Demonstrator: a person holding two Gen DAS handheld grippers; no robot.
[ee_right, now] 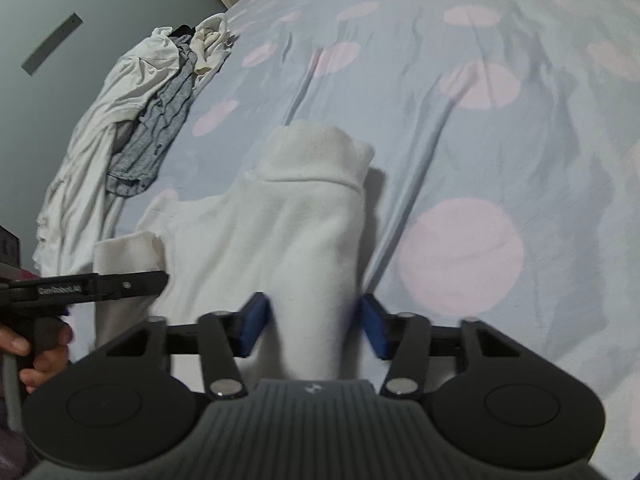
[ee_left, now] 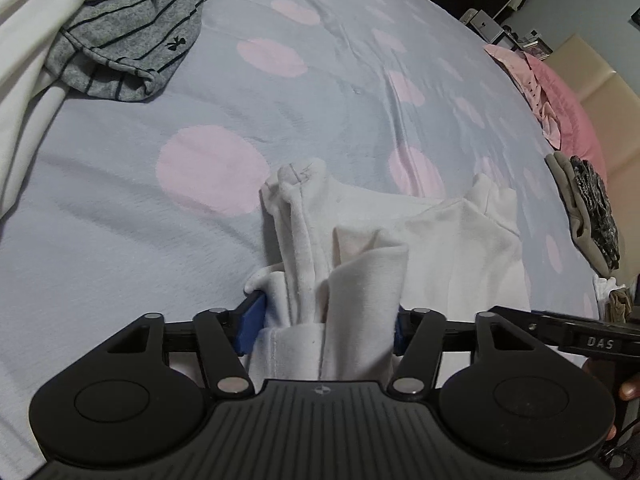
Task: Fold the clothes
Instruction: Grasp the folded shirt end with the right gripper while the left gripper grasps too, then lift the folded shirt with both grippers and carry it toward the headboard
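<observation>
White fleece garment (ee_right: 288, 216) lies on the bed (ee_left: 120, 240), spotted blue/pink sheet; all places below given rel. to it. Long axis runs away from both cameras, collar/cuff end farthest out.

L gripper (ee_left: 326, 326): fingers (ee_left: 253, 322) closed on a bunched wad of the garment's near edge; cloth fills the gap and both blue pads press on it. R gripper (ee_right: 316, 326): fingers (ee_right: 254, 326) straddle a folded strip of the same garment. L pad looks to touch the cloth; R pad seems to stand a little off it, pic is blurred there, so I read it as not yet clamped, though can't be sure.

Both grippers sit at the garment's near end, side by side, each visible at the other view's edge w/ a hand (ee_right: 38, 344) on the grip. Cloth lies straight ahead of both finger pairs. Neither hand clearly nearer; both at the hem.

Judgement: next move prob. carries the near edge fwd along that axis toward the far end, so both grips need to hold evenly.

Unfolded pile, incl. grey striped top (ee_left: 128, 48), well off beyond-left of garment. Pink cloth (ee_left: 560, 96) far right.
</observation>
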